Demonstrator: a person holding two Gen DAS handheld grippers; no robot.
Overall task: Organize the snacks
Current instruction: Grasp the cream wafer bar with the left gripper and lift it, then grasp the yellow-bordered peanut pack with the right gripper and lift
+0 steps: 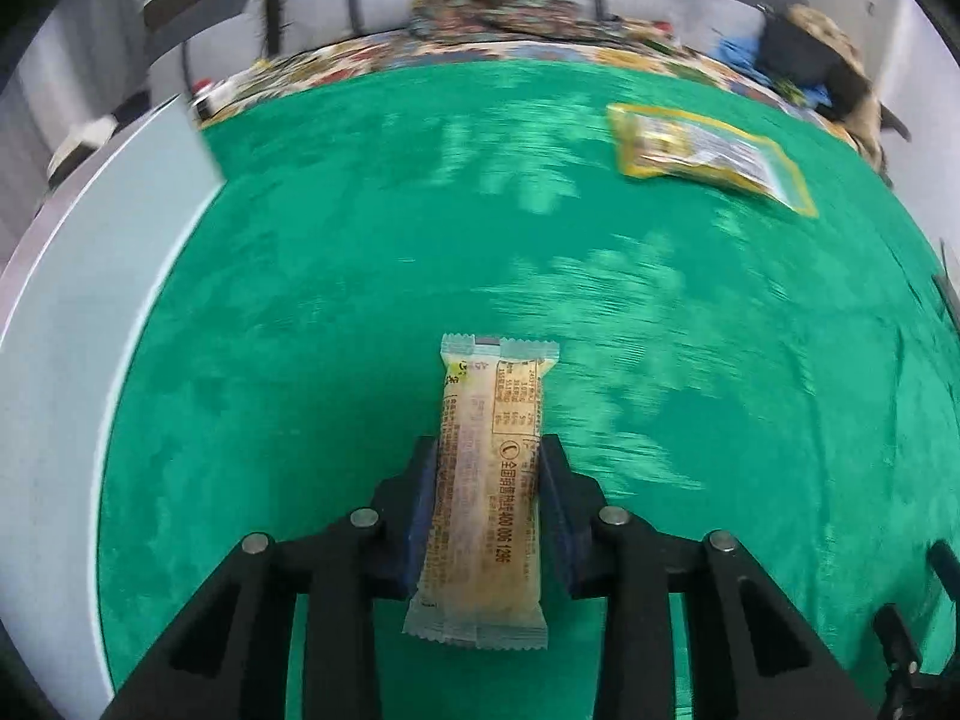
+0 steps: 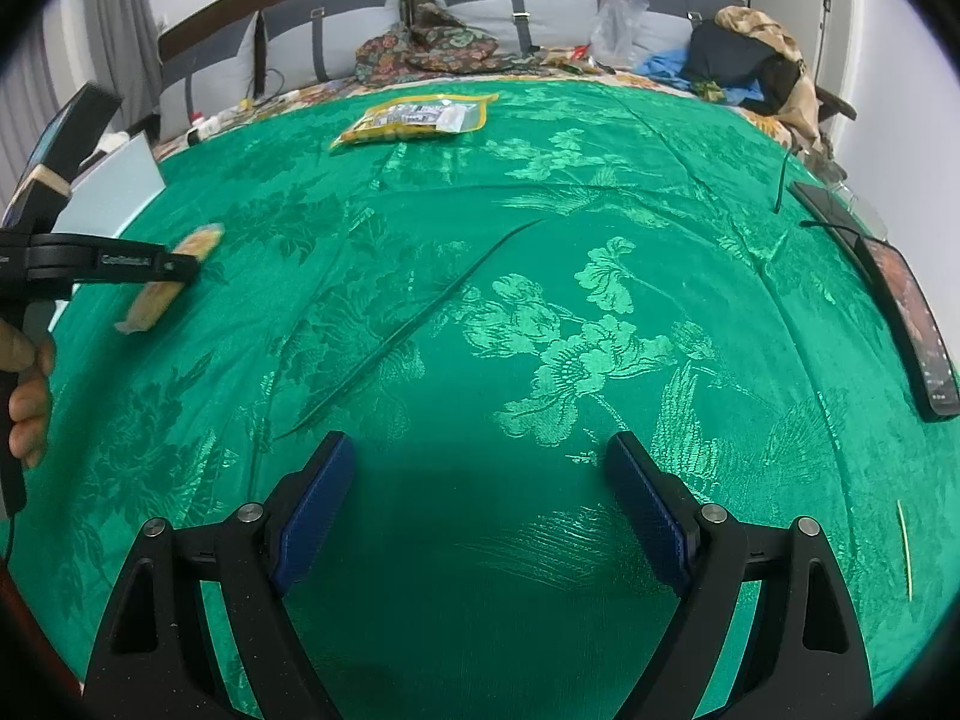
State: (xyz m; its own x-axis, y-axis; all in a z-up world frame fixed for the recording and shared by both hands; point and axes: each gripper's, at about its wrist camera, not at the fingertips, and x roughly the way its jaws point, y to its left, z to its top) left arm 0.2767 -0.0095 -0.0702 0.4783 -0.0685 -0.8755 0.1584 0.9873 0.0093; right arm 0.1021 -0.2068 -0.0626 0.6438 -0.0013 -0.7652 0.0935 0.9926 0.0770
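A pale orange snack bar (image 1: 486, 480) in a clear printed wrapper sits lengthwise between the blue pads of my left gripper (image 1: 489, 450), which is shut on it above the green cloth. In the right wrist view that same bar (image 2: 171, 276) hangs in the left gripper (image 2: 174, 267) at the far left, clear of the cloth. A yellow snack bag (image 1: 708, 150) lies flat toward the far side of the bed (image 2: 414, 117). My right gripper (image 2: 480, 468) hovers over the green bedspread (image 2: 540, 300) with its jaws wide apart and nothing between them.
A pale grey box (image 1: 90, 300) stands at the left edge of the bed, its corner (image 2: 114, 186) also in the right wrist view. A dark phone-like slab (image 2: 912, 324) lies at the right edge. Clothes and bags (image 2: 750, 60) pile along the headboard. A person's hand (image 2: 24, 396) holds the left gripper's handle.
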